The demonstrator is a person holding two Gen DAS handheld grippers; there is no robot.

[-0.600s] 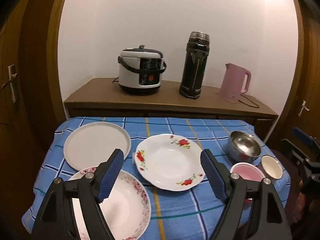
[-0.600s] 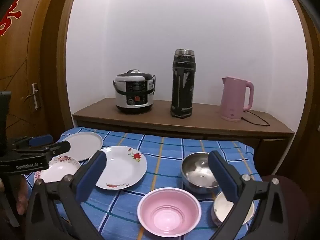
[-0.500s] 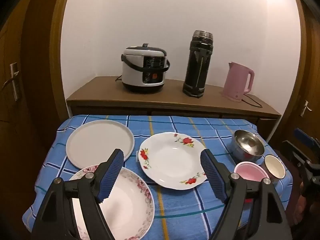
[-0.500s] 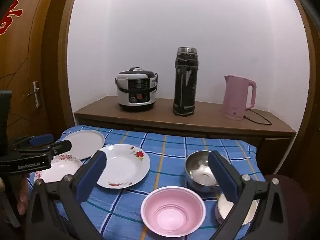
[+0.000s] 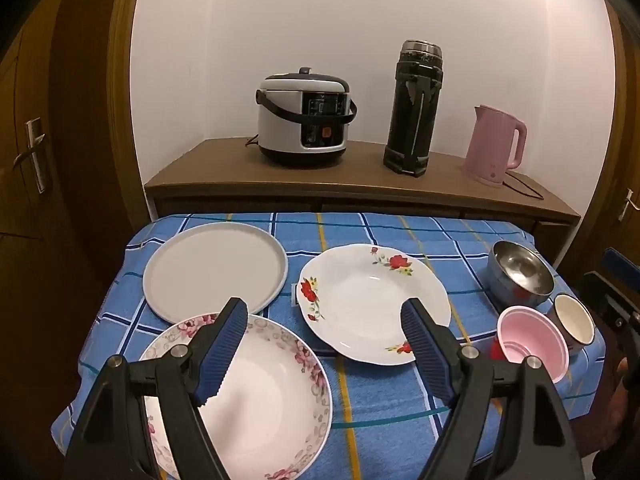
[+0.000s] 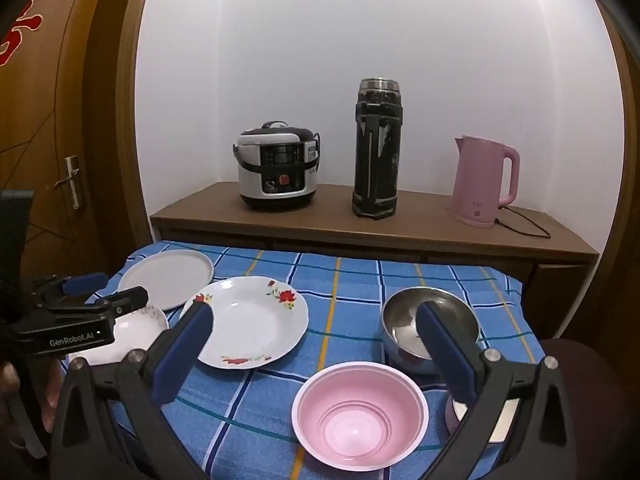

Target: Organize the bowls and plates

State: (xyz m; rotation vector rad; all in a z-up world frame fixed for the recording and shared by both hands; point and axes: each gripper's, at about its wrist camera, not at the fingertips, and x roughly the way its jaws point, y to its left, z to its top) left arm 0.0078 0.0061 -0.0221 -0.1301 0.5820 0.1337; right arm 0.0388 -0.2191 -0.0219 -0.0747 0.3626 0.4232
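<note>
Since the earlier frame, both cameras have drifted a little: the plates and bowls sit slightly further right and lower in our left view, and the pink bowl has slid right in our right view.

From the left wrist, we see the left gripper (image 5: pixel 322 344) pitched down over the near left of the desk (image 5: pixel 400 236), its jaws spread wide and holding nothing. Its left finger hangs above the pink-flowered plate (image 5: pixel 264 404), the nearest dish. Behind that lies the plain plate (image 5: pixel 216 266), their rims close or overlapping; we cannot tell which. The red-flowered plate (image 5: pixel 374 300) sits mid-desk. At the right edge stand the steel bowl (image 5: pixel 520 274), pink bowl (image 5: pixel 534 344) and cup (image 5: pixel 574 322), close together.

From the right wrist, we see the right gripper (image 6: pixel 312 338) tilted gently down, jaws fully apart and empty. The pink bowl (image 6: pixel 360 414) lies between and below its fingers, untouched. The steel bowl (image 6: pixel 404 320) stands just behind, partly hidden by the right finger. The red-flowered plate (image 6: pixel 248 322) lies left of centre, and the plain plate (image 6: pixel 166 278) beyond it. The left gripper (image 6: pixel 100 296) reaches in from the left over the pink-flowered plate (image 6: pixel 132 326), a hand (image 6: pixel 8 384) showing at its grip.
</note>
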